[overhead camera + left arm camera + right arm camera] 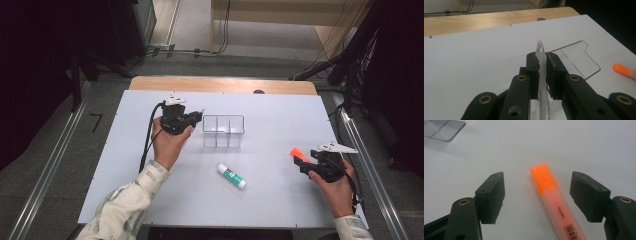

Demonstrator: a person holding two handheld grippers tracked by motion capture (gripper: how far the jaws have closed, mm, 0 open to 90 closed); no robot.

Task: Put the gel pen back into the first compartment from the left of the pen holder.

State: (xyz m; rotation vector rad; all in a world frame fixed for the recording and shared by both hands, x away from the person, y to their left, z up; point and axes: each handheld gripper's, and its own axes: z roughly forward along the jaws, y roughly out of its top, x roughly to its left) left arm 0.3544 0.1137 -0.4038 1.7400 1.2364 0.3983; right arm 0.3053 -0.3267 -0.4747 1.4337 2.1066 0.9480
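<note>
**Pen clamped in your left jaws, highlighter loose between your right**

From the high view you see both grippers at once: your left gripper [199, 117] sits just beside the clear organizer [223, 131], your right gripper [298, 161] is well apart from it, and a glue stick [231, 176] lies on the white table [270, 200] between them. What that view blurs, the gripper views give you. The left gripper view shows your jaws nearly closed on a clear pen [540, 53], its tip poking out past the pads and its barrel running back between them. The right gripper view shows your jaws spread wide, with the orange highlighter [551, 197] lying on the table between them, touching neither pad, its cap end reaching just beyond them.
</note>
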